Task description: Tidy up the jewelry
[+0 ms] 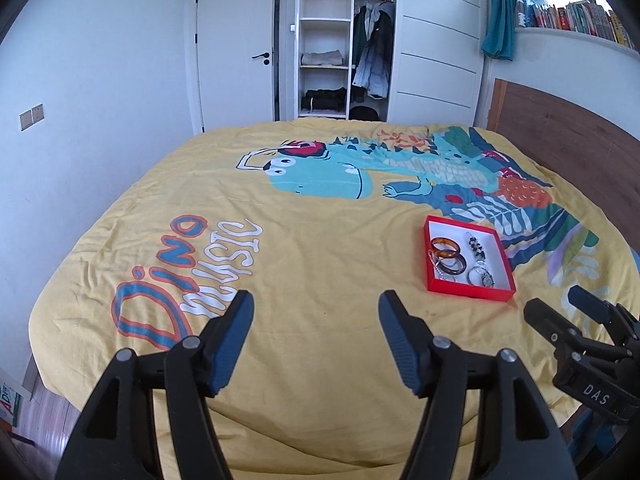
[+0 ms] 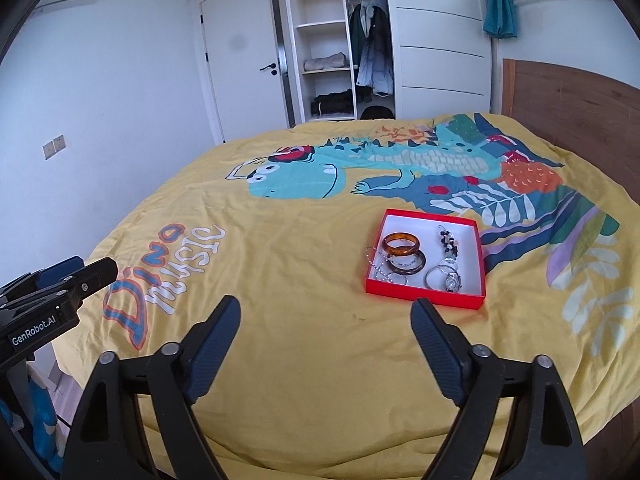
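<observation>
A shallow red box (image 1: 472, 291) (image 2: 424, 298) with a white inside lies on the yellow bedcover. In it sit two amber bangles (image 2: 401, 243) (image 1: 446, 245), a dark bangle (image 2: 406, 265), a bead strand (image 2: 449, 240) (image 1: 477, 248), a silver chain (image 2: 380, 266) and a wristwatch (image 2: 453, 280) (image 1: 486, 278). My left gripper (image 1: 316, 300) hovers over bare cover left of the box, open and empty. My right gripper (image 2: 326, 306) stands open just short of the box's near edge, holding nothing. Each gripper shows at the edge of the other's view: right gripper (image 1: 560, 306), left gripper (image 2: 92, 270).
The yellow dinosaur bedcover (image 1: 312, 240) (image 2: 280, 280) spans the bed. A wooden headboard (image 1: 560, 128) (image 2: 568, 96) stands at the right. Beyond the bed are a white door (image 1: 236, 52), an open wardrobe (image 1: 344, 40) with clothes, and a bookshelf (image 1: 576, 16) at top right.
</observation>
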A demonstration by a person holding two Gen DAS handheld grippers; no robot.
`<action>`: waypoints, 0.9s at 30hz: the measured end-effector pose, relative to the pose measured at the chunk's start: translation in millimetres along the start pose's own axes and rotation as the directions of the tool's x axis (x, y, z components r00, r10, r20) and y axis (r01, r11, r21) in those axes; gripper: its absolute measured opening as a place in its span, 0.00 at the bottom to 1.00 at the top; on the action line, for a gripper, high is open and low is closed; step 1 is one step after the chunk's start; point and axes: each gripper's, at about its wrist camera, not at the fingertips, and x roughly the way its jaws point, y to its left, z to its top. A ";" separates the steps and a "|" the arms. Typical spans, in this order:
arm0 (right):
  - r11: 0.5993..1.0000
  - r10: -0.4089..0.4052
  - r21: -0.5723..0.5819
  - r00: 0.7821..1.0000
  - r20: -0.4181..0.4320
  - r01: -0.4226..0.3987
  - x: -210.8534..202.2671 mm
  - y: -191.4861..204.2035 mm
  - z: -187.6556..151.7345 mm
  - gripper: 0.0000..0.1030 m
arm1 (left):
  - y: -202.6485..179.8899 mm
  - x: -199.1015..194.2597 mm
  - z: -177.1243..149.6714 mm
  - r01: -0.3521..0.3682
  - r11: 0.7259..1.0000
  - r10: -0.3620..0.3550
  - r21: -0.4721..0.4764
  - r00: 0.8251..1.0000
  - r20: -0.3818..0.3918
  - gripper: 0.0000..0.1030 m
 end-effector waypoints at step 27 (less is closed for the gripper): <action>0.996 -0.088 0.025 0.995 -0.046 0.090 18.5 -21.3 -27.5 1.00 | 15.6 16.7 -24.3 -0.052 0.999 0.052 -0.001 0.999 -0.007 0.66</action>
